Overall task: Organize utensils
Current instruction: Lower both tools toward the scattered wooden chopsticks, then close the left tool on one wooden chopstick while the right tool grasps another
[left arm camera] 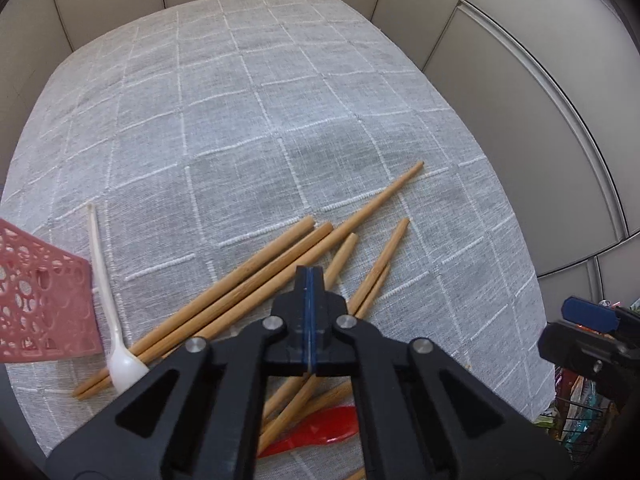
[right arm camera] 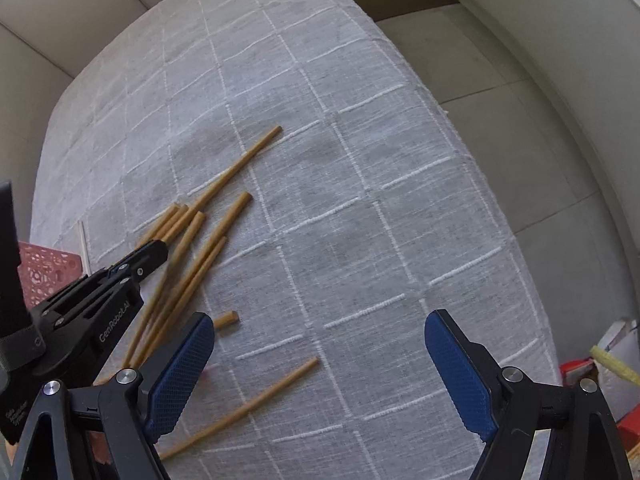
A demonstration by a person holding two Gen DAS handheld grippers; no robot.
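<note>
Chopsticks point(left arm camera: 256, 292) are scattered loose on the checked cloth point(left arm camera: 280, 100), beside a white spoon point(left arm camera: 116, 344) and red spoon point(left arm camera: 320, 432). None can be seen sorted into the pink basket point(left arm camera: 40, 300). Left gripper point(left arm camera: 309, 280) is fully closed over the pile; whether a stick is pinched cannot be told. Right gripper point(right arm camera: 320, 364) is held wide, empty. Nearly all sorting is judged outstanding.

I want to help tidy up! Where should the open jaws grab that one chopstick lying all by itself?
Grab the lone chopstick near its middle, coming straight down from above. It lies flat on the tablecloth, apart from the pile, so turn the right gripper until its jaws straddle the slanted stick.
</note>
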